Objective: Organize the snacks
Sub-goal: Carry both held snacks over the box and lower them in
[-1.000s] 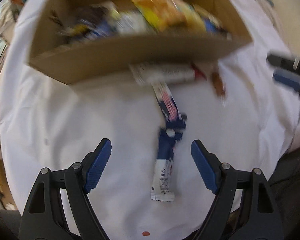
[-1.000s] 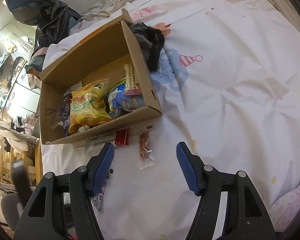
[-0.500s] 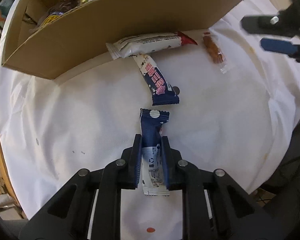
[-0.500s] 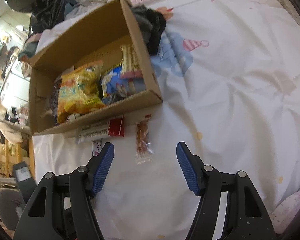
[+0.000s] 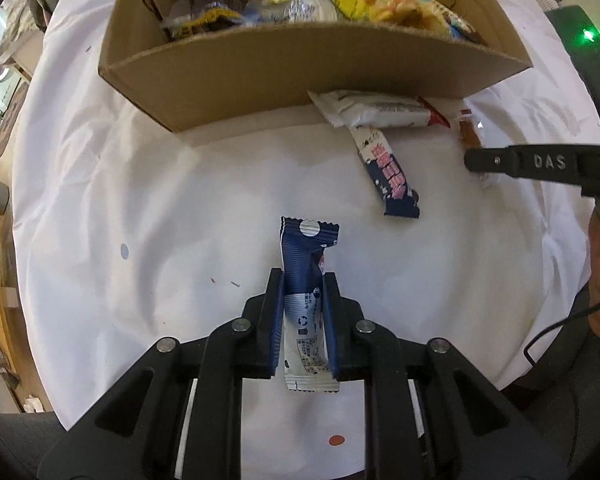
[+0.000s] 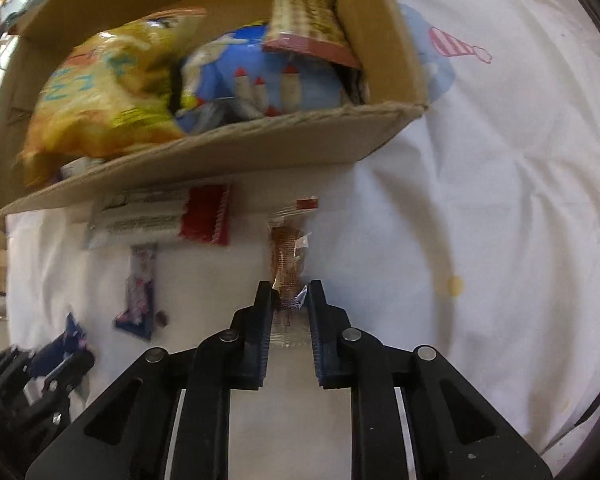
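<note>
On the left wrist camera, my left gripper [image 5: 302, 280] is clamped on the dark blue snack bar [image 5: 305, 276], its top poking past my jaws toward the cardboard box [image 5: 300, 76]. On the right wrist camera, my right gripper [image 6: 288, 292] pinches the clear brown snack packet [image 6: 287, 268], box [image 6: 220, 148] just beyond.

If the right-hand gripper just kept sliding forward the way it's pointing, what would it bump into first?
Probably the cardboard box: its near wall stands straight ahead of the right gripper, which is shut on the clear brown snack packet. Only white sheet seems to lie between; depth is uncertain.
</note>
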Tool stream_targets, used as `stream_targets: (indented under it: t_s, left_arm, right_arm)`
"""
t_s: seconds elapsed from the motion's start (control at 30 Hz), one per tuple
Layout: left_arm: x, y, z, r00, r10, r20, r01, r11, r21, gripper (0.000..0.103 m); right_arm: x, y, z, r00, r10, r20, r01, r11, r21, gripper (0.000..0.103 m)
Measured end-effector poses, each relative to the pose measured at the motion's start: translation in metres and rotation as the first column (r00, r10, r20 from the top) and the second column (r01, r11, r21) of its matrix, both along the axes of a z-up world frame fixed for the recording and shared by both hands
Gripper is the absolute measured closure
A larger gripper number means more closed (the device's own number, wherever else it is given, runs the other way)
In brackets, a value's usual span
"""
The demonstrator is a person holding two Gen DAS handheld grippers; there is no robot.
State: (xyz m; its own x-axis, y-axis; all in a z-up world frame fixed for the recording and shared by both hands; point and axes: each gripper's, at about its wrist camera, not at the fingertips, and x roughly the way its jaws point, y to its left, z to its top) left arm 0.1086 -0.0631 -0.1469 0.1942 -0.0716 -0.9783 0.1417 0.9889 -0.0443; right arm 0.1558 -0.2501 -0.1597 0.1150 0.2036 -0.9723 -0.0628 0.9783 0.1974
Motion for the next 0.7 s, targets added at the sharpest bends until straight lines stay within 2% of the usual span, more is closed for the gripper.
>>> stream_targets:
  t_s: [0.23,0.4,0.5,0.6,0.7]
  left_arm:
    - [-0.019,0.005,0.005,1.0,0.019,0.013,-0.019,1.0,-0.009,0.088]
    - [-0.016,0.011,0.014,0.998,0.044,0.045,-0.044,0.999,0.006,0.088]
    - [-0.017,0.021,0.021,0.995,0.073,0.066,-0.074,0.997,0.009,0.088]
    - [-0.02,0.03,0.04,0.99,0.09,0.111,-0.092,0.996,0.013,0.088]
    - [-0.02,0.04,0.07,0.978,0.103,0.179,-0.103,0.995,-0.014,0.088]
  right_arm:
    - [-0.031,-0.013,0.019,0.999,0.0,0.039,-0.003,0.997,0.071,0.085]
    - [-0.046,-0.02,0.031,0.998,0.017,0.056,-0.024,0.991,0.129,0.085]
    - [-0.052,-0.017,0.035,0.998,0.045,0.043,-0.053,0.98,0.192,0.085]
    - [-0.056,0.0,0.048,0.993,0.098,0.06,-0.109,0.965,0.239,0.085]
    - [-0.058,0.012,0.067,0.987,0.127,0.097,-0.15,0.946,0.289,0.085]
